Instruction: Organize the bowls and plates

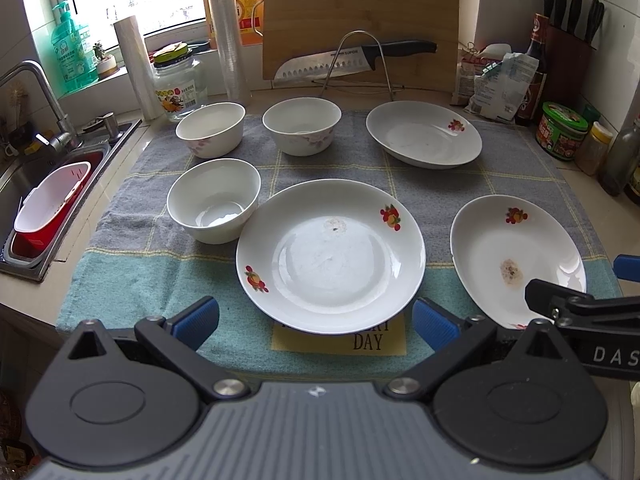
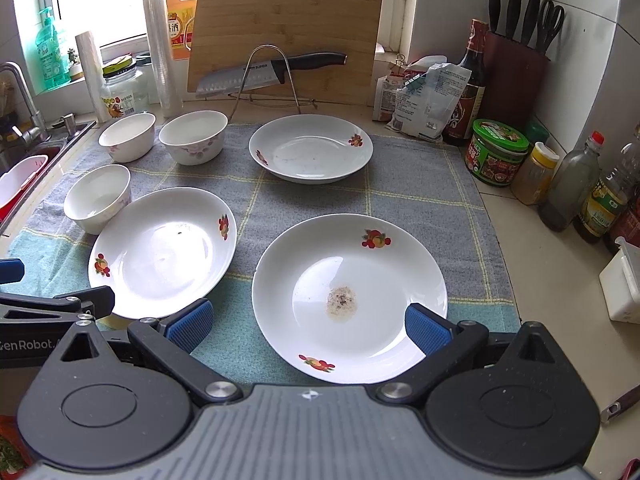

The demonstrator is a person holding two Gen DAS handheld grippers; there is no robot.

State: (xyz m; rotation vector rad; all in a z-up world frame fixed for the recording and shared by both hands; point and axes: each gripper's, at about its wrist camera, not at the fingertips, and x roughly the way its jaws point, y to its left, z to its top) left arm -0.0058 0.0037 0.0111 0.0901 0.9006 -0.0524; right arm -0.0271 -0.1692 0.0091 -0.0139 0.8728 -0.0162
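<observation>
Three white plates with fruit prints lie on a grey-green towel (image 1: 132,272): a middle plate (image 1: 330,255) (image 2: 162,252), a stained right plate (image 1: 516,256) (image 2: 349,298) and a far plate (image 1: 423,134) (image 2: 310,148). Three white bowls stand at the left: a near bowl (image 1: 214,200) (image 2: 98,198), a far-left bowl (image 1: 211,129) (image 2: 127,136) and a far-middle bowl (image 1: 302,125) (image 2: 193,136). My left gripper (image 1: 316,322) is open just before the middle plate's near rim. My right gripper (image 2: 308,330) is open, its fingers straddling the stained plate's near part.
A sink (image 1: 48,184) with a red-and-white basket lies left. A cutting board (image 1: 360,20), knife (image 1: 352,60) and wire rack stand behind the towel. Jars, sauce bottles (image 2: 472,80) and a knife block (image 2: 516,60) line the right side. A white container (image 2: 622,284) sits at far right.
</observation>
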